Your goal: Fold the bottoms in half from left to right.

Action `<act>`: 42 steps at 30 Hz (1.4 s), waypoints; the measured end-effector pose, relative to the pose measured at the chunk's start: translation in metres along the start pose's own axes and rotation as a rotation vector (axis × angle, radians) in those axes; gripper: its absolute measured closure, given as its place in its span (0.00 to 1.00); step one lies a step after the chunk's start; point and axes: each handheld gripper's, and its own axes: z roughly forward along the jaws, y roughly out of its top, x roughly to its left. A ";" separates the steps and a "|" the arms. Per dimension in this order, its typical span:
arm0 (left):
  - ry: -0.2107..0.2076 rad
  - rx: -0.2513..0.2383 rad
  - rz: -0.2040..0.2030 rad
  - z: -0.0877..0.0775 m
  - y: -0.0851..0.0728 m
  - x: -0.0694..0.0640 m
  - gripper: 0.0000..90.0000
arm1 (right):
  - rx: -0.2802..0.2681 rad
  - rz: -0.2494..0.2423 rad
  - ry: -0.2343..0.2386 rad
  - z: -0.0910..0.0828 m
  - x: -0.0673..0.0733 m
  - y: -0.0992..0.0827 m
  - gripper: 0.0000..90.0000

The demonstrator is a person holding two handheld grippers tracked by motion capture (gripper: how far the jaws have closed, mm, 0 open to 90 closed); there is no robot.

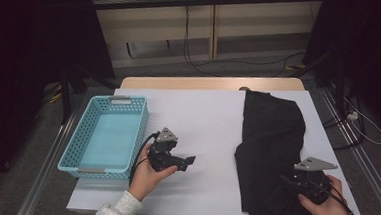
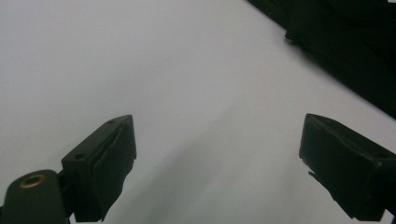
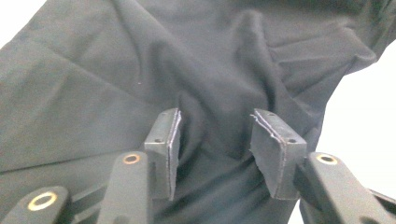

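I had the right tongs [image 3: 215, 140] down on the black garment [image 1: 271, 147], which lay crumpled on the right half of the white-covered table [image 1: 203, 118], running from the far edge almost to the near one. In the right gripper view the jaws stood on either side of a raised fold of the cloth, with the fold between them but a gap showing at each pad. I took them as not yet clamped: the garment was straddled, not gripped. In the high view those tongs sat at the garment's near right side, by its edge.

My left tongs [image 1: 187, 162] rested near the middle of the table, well apart from the garment and just right of the light blue plastic basket [image 1: 107, 135]. In the left gripper view the jaws gaped wide over bare white surface with nothing between them, so they were released and idle.

The basket stood with nothing in it at the left edge of the table. As I judged it, the work was at its very start. The garment had not been lifted, spread or folded, and no part of it had reached the basket. What remained was to close on that fold, bring the left tongs over to share the cloth, and handle it from there.
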 end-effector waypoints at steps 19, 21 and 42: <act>-0.002 -0.002 0.006 0.002 0.001 -0.002 0.12 | 0.009 0.006 0.083 -0.012 -0.008 -0.006 1.00; -0.002 -0.004 0.001 0.001 0.001 -0.002 0.13 | 0.006 0.006 0.087 -0.018 -0.011 -0.007 1.00; 0.003 0.004 -0.007 0.003 -0.002 0.000 0.13 | -0.070 0.096 0.038 -0.001 -0.016 0.002 0.40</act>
